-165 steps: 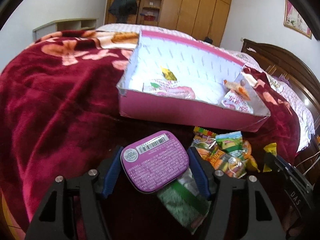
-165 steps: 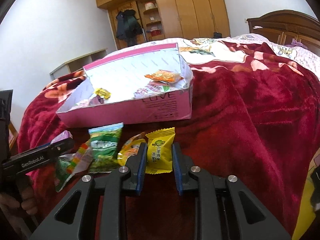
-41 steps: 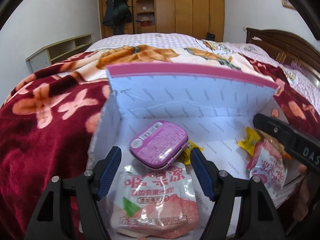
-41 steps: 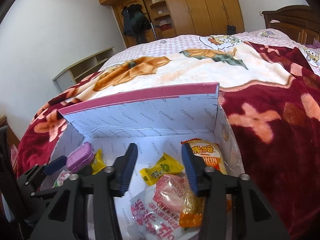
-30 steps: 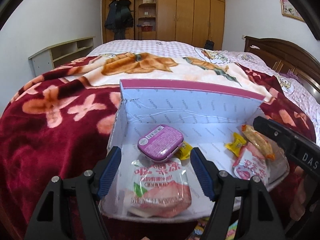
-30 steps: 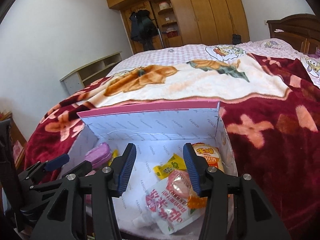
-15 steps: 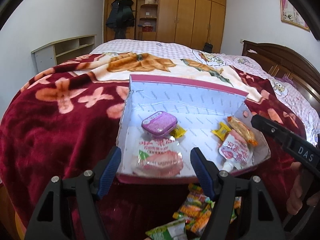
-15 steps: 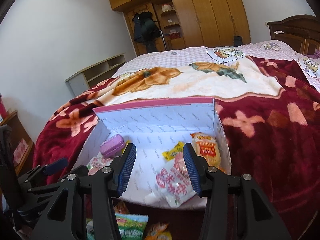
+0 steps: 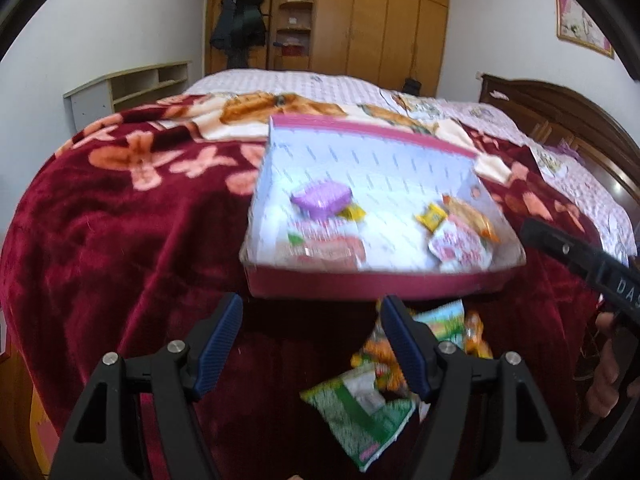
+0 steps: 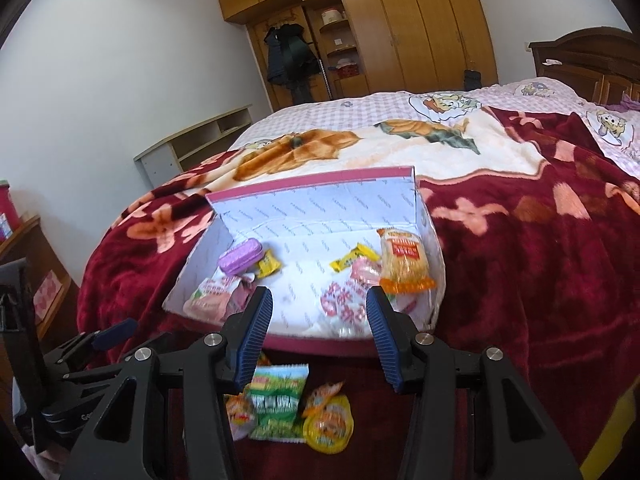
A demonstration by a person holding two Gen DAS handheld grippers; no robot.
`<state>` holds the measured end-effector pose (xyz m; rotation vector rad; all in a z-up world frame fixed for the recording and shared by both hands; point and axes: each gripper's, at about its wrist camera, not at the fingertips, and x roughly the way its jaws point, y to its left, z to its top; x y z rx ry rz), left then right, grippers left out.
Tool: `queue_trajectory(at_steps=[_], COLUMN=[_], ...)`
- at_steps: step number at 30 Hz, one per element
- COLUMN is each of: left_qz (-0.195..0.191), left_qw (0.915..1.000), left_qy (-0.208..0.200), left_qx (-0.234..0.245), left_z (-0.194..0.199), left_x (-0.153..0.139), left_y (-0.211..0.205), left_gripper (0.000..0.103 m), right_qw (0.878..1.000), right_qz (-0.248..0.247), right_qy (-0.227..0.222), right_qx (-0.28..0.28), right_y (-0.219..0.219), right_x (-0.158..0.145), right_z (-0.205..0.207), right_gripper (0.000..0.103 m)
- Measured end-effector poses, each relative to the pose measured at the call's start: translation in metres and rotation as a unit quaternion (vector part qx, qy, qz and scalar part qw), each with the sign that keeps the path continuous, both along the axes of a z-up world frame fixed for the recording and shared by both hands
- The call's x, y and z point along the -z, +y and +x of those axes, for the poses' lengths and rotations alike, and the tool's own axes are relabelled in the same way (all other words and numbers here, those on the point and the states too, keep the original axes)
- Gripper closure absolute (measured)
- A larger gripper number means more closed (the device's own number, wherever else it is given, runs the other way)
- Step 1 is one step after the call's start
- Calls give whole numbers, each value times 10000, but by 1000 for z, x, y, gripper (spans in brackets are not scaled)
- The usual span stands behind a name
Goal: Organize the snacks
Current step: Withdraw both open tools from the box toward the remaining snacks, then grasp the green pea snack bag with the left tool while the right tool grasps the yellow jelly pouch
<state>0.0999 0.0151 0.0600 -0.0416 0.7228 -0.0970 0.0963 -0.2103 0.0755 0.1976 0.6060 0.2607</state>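
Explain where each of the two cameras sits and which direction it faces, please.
Left wrist: on the left gripper, facing down over the bed at the box; its open fingers show, with the right tool and a hand at the right edge.
Right wrist: on the right gripper, facing the box; its open fingers show, with the left tool at lower left.
Shared: box, purple tin, loose snacks.

My left wrist camera looks forward and down along its fingers, from the near left of the pink box (image 9: 372,286) on the bed (image 9: 100,240). My right wrist camera faces the same way from the box's near right, a little closer. Both views share the box, the loose snack packets (image 10: 280,404) before it and the wardrobe (image 10: 400,32) behind.
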Motion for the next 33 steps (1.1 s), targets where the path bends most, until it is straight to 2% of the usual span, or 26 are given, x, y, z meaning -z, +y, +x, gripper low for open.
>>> queue_trajectory(at_steps=[16,22,25,29,33], left_qz=[121,97,26,19,220], left_qw=[9966,9959,9958,9954,9960], left_qy=[368,513,550,539,444], left_qx=[726,741,733,786,749], left_z=[-36,-34,-31,-30,-31], left_x=[36,49,51,56,59], left_y=[-15,-14,-12,-14,-20], left_gripper=[27,27,21,21,21], right_qw=[9997,9992,9989,9984,9978], right_qz=[-62,-94,-121,-66,-31], right_qy=[229,377,449,569,668], right_qx=[-22,-54,-39,-38,-37], right_y=[1,3,3,3,3], right_x=[25,39,47,56,64], right_z=[-35,-38,-38,-37,-36], right_gripper=[53,53,53,53,53])
